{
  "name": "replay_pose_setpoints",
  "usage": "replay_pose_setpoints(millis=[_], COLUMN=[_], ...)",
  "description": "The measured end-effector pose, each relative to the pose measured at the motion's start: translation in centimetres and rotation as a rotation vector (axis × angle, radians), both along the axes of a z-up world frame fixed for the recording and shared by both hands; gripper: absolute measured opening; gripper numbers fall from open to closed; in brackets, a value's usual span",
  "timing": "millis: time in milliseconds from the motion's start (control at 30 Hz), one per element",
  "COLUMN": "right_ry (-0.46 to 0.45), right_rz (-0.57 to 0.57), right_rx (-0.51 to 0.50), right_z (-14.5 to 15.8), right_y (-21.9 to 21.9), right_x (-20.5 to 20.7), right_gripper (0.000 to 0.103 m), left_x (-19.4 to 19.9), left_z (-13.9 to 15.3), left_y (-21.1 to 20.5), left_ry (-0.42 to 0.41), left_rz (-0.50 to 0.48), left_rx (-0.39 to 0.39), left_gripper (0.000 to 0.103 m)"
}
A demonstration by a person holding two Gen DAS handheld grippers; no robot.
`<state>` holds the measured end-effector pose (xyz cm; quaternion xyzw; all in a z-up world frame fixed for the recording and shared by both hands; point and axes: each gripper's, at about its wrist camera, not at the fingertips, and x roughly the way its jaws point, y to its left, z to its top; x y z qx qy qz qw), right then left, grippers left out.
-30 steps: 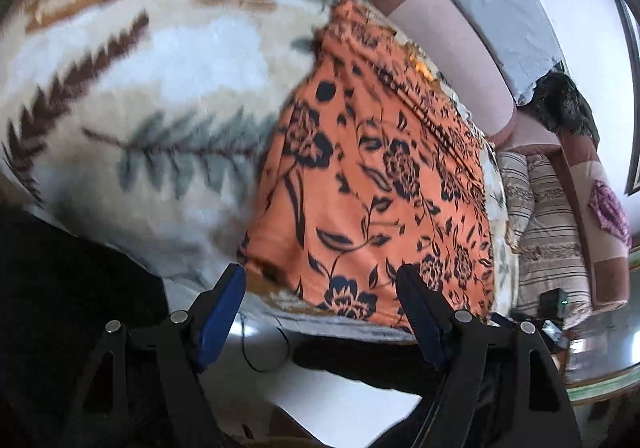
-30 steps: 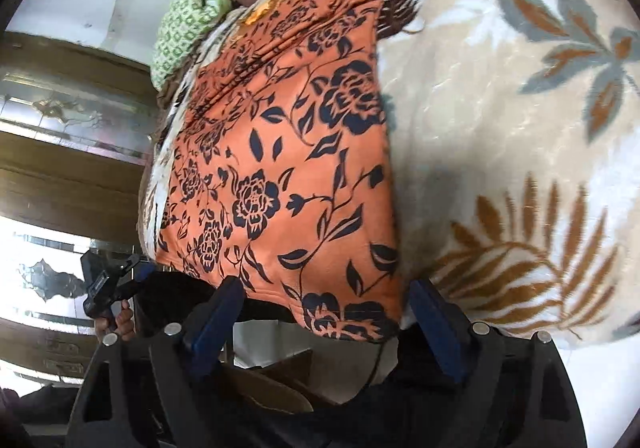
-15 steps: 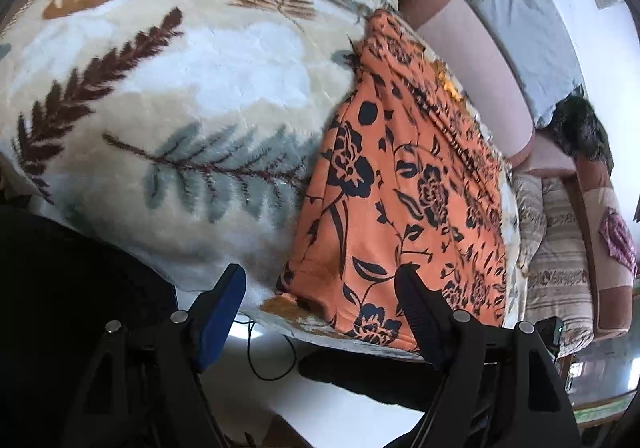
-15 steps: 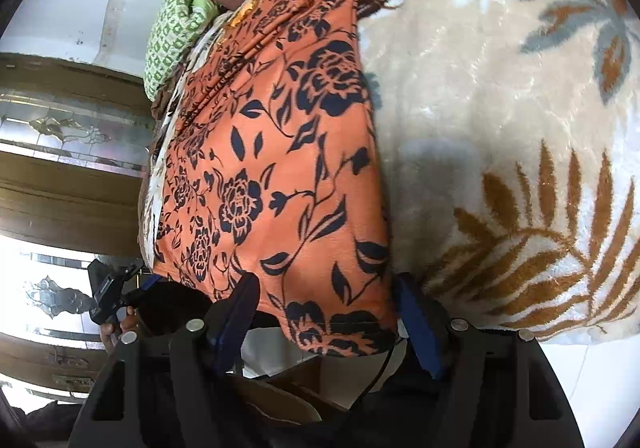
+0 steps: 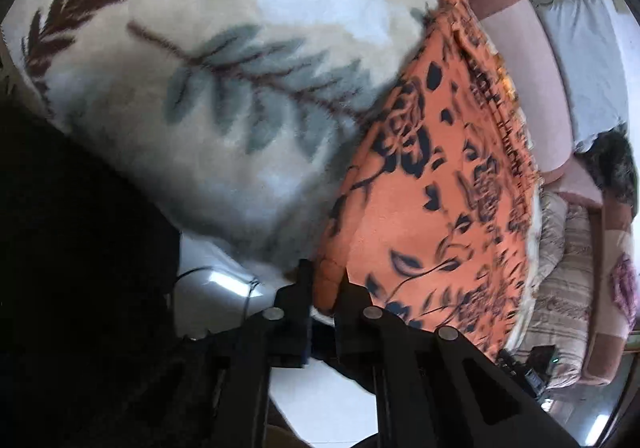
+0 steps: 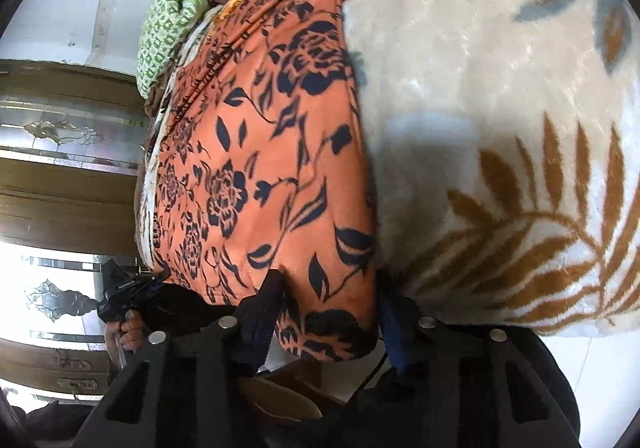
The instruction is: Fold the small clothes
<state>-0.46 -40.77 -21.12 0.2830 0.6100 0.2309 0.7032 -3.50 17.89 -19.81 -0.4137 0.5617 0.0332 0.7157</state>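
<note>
The garment, an orange cloth with dark blue flowers and leaves, lay flat on the blanket of the bed, its near hem hanging a little over the bed's edge toward me.

Within the last second both of my tools changed. My left jaws had just been closing, and now they were together on the near left corner of the hem: in the left wrist view a small fold of orange cloth was pinched at the left gripper. One second before, these jaws stood wide with the hem only between them. My right jaws had also been closing, but they were not yet together. The right gripper had the near right corner between its fingers; one finger lay on the cloth, and whether the other already pressed I could not tell, because the hem covered it.

I judged that this was the start of a fold: one corner was caught, the other nearly, and the next move would be to lift the hem and carry it toward the far end.

The garment looked thin, soft and limp, with a gathered band at the far end. The blanket was thick and fluffy, cream with brown and grey leaves, so the cloth might cling to it. A green patterned cloth lay beyond the far end.
</note>
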Motion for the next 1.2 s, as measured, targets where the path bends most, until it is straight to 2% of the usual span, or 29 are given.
replay_pose_setpoints(millis=[33,67,133,267,300,333,367,400,433,467,700,767,833,1033,1200], right_ry=[0.006,0.005,-0.008,0.012,0.017,0.025,0.033,0.036,0.043,0.051,0.139,0.111,0.086,-0.024,-0.14], right_rz=[-0.004,-0.014,-0.025,-0.011,0.006,0.013,0.014,0.008,-0.002,-0.009,-0.043,-0.026,-0.038,-0.071,-0.115], right_rx=[0.028,0.051,0.055,0.044,0.024,0.013,0.009,-0.001,-0.003,0.004,0.039,0.024,0.046,0.171,0.295], right_z=[0.0,0.1,0.3,0.2,0.1,0.0,-0.1,-0.2,-0.4,-0.6,-2.2,-1.3,-0.4,3.3,8.1], right_y=[-0.2,-0.4,-0.5,-0.2,0.2,0.5,0.5,0.4,0.1,-0.1,-1.0,-0.7,-1.0,-1.6,-1.9], right_x=[0.0,0.0,0.0,0.4,0.5,0.5,0.5,0.5,0.3,0.3,0.6,0.3,0.0,0.6,4.4], right_gripper=[0.066,0.071,0.073,0.073,0.07,0.059,0.051,0.034,0.024,0.021,0.023,0.021,0.011,0.009,0.009], left_x=[0.1,0.2,0.2,0.6,0.7,0.9,1.1,1.2,1.2,1.4,1.7,1.6,1.6,3.0,7.2], left_z=[0.3,0.4,0.5,0.7,0.9,1.2,1.6,1.8,2.0,2.3,2.3,2.9,4.0,8.6,13.9], left_y=[0.1,0.1,0.2,0.3,0.4,0.3,0.2,0.1,0.0,0.0,0.2,0.2,-0.1,0.1,1.0], left_ry=[-0.018,-0.025,-0.028,-0.03,-0.037,-0.046,-0.057,-0.066,-0.073,-0.078,-0.07,-0.086,-0.126,-0.26,-0.384], left_rz=[0.002,-0.005,-0.009,-0.024,-0.027,-0.034,-0.048,-0.053,-0.056,-0.062,-0.082,-0.088,-0.105,-0.133,-0.128], left_rx=[-0.002,0.003,0.002,0.016,0.031,0.058,0.083,0.095,0.106,0.116,0.128,0.134,0.148,0.147,0.14], left_gripper=[0.012,0.022,0.034,0.033,0.026,0.007,0.007,0.007,0.007,0.007,0.007,0.007,0.007,0.007,0.007])
